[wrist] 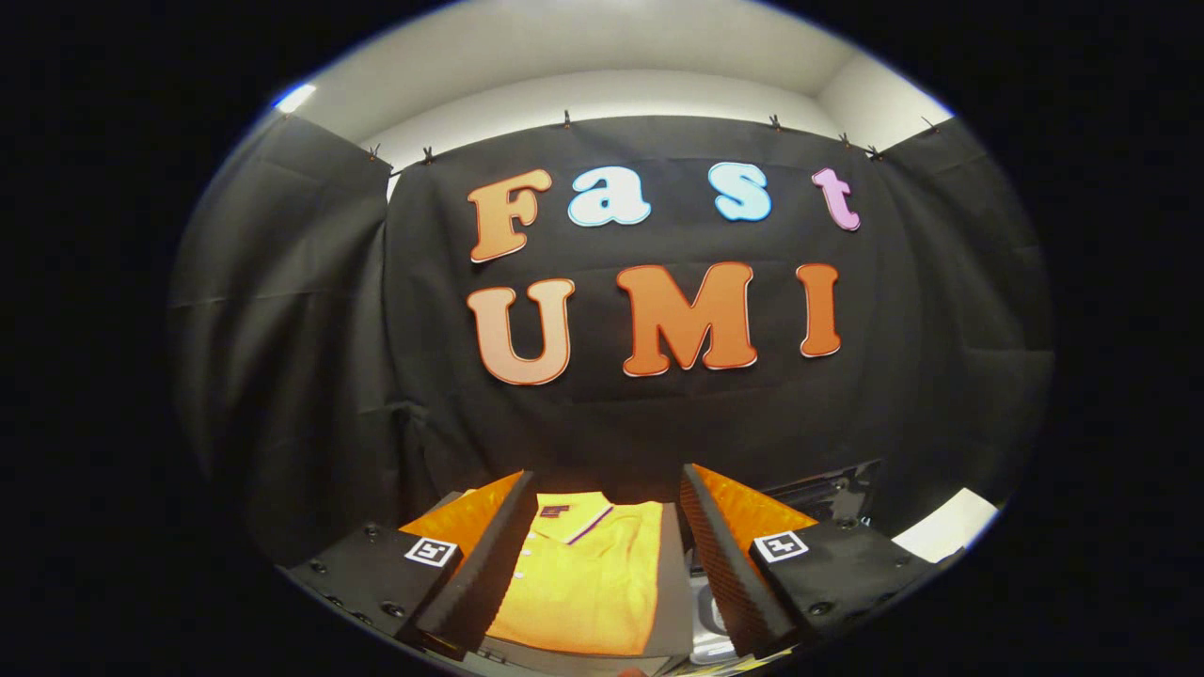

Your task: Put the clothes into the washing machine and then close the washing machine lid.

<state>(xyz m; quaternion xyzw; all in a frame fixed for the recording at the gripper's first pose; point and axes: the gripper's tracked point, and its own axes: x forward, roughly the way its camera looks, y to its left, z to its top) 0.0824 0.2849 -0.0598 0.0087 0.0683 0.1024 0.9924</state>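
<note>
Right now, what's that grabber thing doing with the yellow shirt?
A person is holding a gripper over a folded yellow polo shirt. Its two fingers are open, and the shirt lies between and just ahead of them, not grabbed yet. The shirt rests flat on a dark surface. To the right, beyond the right finger, there is a shiny dark part that could belong to the washing machine, though that is hard to tell. So the job looks like it is just starting.

Black cloth (611,423) clipped along its top edge hung as the wall, under a white ceiling (602,66), one light (294,97) beside it.
</note>
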